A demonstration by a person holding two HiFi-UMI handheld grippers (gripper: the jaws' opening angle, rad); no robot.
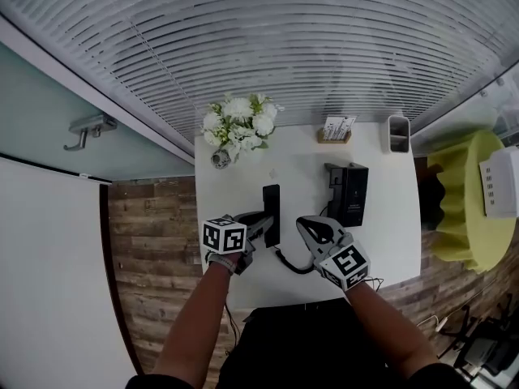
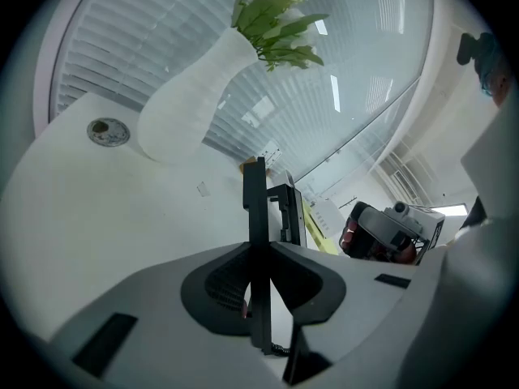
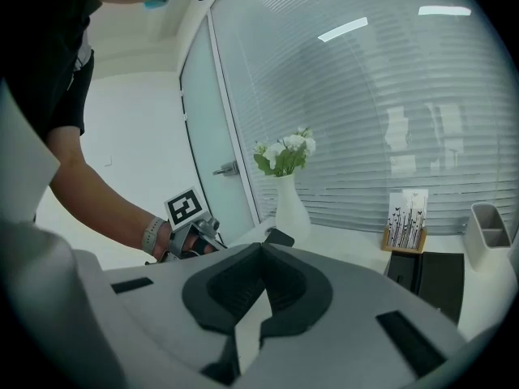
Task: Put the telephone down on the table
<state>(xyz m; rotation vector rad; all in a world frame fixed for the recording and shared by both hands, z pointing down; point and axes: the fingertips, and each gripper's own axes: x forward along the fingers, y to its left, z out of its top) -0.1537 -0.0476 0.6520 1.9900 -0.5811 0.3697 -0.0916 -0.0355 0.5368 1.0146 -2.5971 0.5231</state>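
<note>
Nearest, the left gripper (image 1: 261,224) is clamped on the slim black telephone handset (image 1: 272,215), which hangs low over the white table (image 1: 381,241) and is not visibly resting yet. The grip is likely kept until it lands. At 3 o'clock, the right gripper (image 1: 308,228) is closed and empty, seemingly on standby. Farther off are the black phone base (image 1: 347,193) at 1 o'clock and the white-flower vase (image 1: 238,128) at 11.

The person wears a black short sleeve (image 3: 69,96) and a grey wristband (image 3: 152,235). The left gripper (image 1: 261,221) and right gripper (image 1: 306,227) are grey with black pads (image 3: 235,286), each bearing a white cube (image 1: 225,236) with black square markers.
</note>
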